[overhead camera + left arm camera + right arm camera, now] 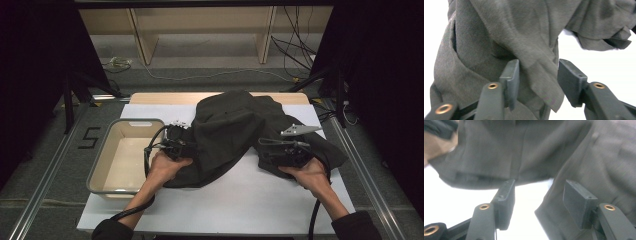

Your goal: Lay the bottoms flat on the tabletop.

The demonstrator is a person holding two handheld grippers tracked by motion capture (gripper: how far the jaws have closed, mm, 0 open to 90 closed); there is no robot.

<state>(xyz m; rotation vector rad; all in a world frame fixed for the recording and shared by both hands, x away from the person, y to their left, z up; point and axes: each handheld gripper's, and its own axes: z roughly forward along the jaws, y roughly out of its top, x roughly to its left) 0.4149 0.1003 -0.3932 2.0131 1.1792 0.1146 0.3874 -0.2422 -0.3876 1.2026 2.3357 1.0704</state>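
Observation:
A dark grey garment [230, 130] lies crumpled across the middle of the white-covered table [260, 200]. At its left edge my left gripper [181, 145] stands open; in the left gripper view a fold of the garment [511, 32] hangs loosely between the parted jaws of the left gripper [537, 67]. My right gripper [280, 150] sits at the cloth's right lower edge, also open. In the right gripper view the garment [524, 150] spreads ahead, one hem reaching in between the jaws of the right gripper [539, 187] without being pinched.
A beige plastic bin [100, 160] stands at the table's left side, beside the left hand. Wooden shelving [200, 30] and floor cables [295, 45] lie beyond the far edge. The other hand [434, 147] shows at the top left of the right gripper view.

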